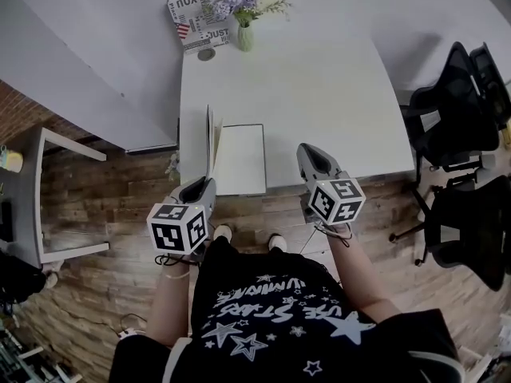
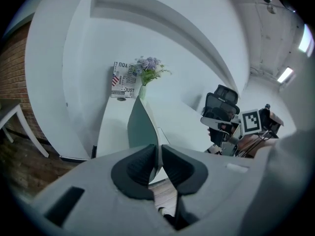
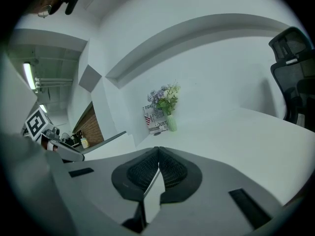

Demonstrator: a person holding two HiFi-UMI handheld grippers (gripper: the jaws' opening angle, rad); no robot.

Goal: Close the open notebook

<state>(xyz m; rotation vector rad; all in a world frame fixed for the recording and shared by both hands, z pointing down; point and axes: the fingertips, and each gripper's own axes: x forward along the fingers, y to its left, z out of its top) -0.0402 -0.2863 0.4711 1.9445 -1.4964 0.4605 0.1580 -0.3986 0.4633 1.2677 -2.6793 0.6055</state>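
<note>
**Notebook half closed, seen from the head and from both grippers.** The notebook [image 1: 241, 159] lies at the near edge of the white table [image 1: 319, 86], left of centre. Its right half rests flat, and its left cover [image 2: 141, 124] stands almost upright.

The left gripper [image 1: 206, 185] pinches the near edge of that cover between narrow jaws, with the pads pressing on either face. The right gripper [image 3: 158, 150] hovers over the near right part of the table, well apart from the notebook. Its jaws are together with nothing between them.

**Handling.** We judge the notebook to be light. The cover is thin and may bow or slip if it is gripped only at a corner. A hold at the middle of the free edge, as here, should let it swing over on the spine. The paper may crease if the cover is pushed down quickly, and the flat half may slide on the smooth tabletop, since nothing presses on it.

**Not resolved.**
- The left gripper covers the spine and the near left corner of the notebook in the head view.
- We cannot tell how many pages rise with the cover.
- We cannot tell whether the flat page carries any writing.
- The right gripper view does not show the notebook at all.
</note>
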